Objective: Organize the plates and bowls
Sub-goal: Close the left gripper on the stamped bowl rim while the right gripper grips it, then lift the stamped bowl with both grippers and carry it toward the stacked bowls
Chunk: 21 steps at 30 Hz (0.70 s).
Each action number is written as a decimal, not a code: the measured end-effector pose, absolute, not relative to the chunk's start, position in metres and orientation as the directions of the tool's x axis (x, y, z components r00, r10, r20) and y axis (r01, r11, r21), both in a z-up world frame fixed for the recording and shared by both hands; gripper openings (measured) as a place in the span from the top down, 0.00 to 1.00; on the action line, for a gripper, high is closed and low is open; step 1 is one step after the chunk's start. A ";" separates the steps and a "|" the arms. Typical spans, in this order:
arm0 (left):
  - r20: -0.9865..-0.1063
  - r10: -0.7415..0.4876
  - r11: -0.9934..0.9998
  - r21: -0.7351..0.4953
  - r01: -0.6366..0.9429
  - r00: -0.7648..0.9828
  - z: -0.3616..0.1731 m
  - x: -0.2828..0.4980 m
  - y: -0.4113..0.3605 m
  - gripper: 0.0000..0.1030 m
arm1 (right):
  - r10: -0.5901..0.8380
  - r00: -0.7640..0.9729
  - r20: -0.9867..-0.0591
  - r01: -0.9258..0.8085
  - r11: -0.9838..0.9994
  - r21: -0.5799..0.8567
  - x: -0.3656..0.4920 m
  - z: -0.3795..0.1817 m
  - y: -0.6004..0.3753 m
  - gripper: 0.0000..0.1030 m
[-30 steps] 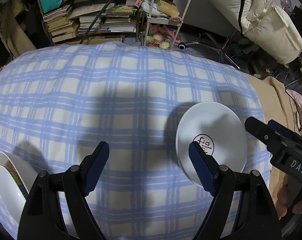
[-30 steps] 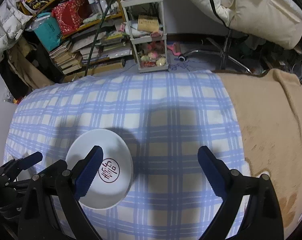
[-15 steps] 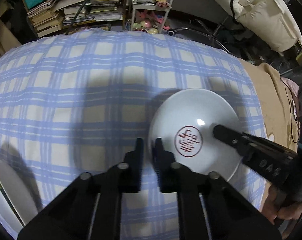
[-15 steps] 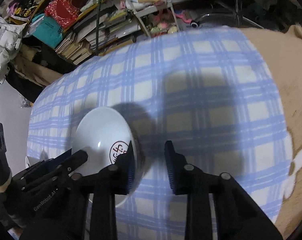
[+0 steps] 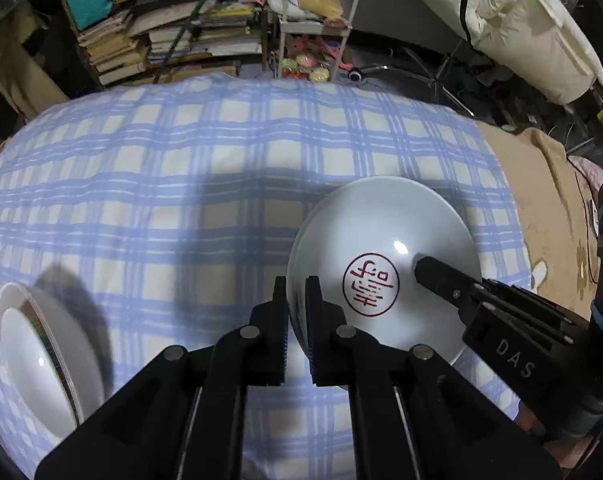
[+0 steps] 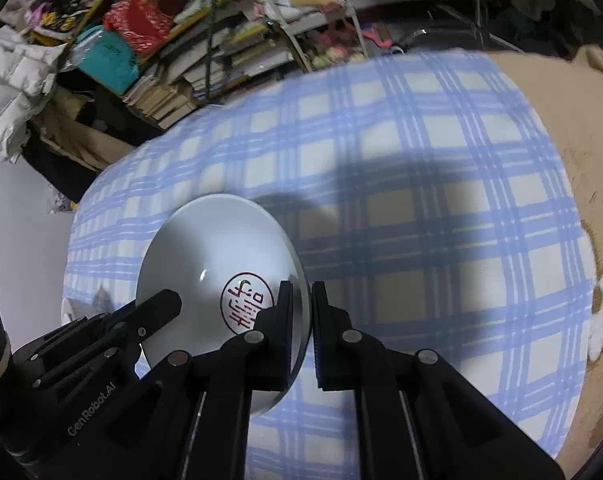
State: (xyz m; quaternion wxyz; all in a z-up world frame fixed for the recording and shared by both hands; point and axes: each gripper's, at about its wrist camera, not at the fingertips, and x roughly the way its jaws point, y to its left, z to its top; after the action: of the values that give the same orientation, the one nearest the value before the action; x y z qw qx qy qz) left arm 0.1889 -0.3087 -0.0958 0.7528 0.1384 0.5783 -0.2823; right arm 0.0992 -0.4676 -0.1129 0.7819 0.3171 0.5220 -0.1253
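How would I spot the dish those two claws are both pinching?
Find the blue checked blanket covering the bed. Towards its right side, beside the tan blanket, is a white plate gripped at opposite rims. Unlike the plain white bowls at the left edge, it has a red circular stamp in its middle.

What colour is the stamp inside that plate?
Red, on the white plate; clearest in the left wrist view.

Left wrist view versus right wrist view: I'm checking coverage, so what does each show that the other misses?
Only the left wrist view shows the stacked white bowls at the blue checked cloth's edge. Only the right wrist view shows the white puffy jacket beside the shelves. Both show the white plate with a red seal mark, its rim clamped by the left gripper and the right gripper.
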 end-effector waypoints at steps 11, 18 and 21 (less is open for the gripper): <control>-0.931 -0.261 0.824 -0.075 0.562 0.257 -0.053 0.180 -0.259 0.92 | 0.157 0.516 -0.842 0.447 0.790 0.420 0.099 -0.074 -0.428 0.90; -0.921 -0.240 0.850 -0.047 0.524 0.307 -0.031 0.180 -0.221 0.92 | 0.112 0.551 -0.827 0.399 0.835 0.379 0.109 -0.050 -0.386 0.90; -0.918 -0.232 0.859 -0.038 0.511 0.321 -0.025 0.180 -0.204 0.92 | 0.126 0.557 -0.821 0.366 0.850 0.378 0.113 -0.043 -0.368 0.90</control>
State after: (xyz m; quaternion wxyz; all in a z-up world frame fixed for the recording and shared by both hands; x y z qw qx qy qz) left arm 0.1799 -0.2042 -0.0247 0.8021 0.1304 0.5348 -0.2315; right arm 0.1131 -0.3683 -0.0435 0.8418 0.2640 0.4654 -0.0712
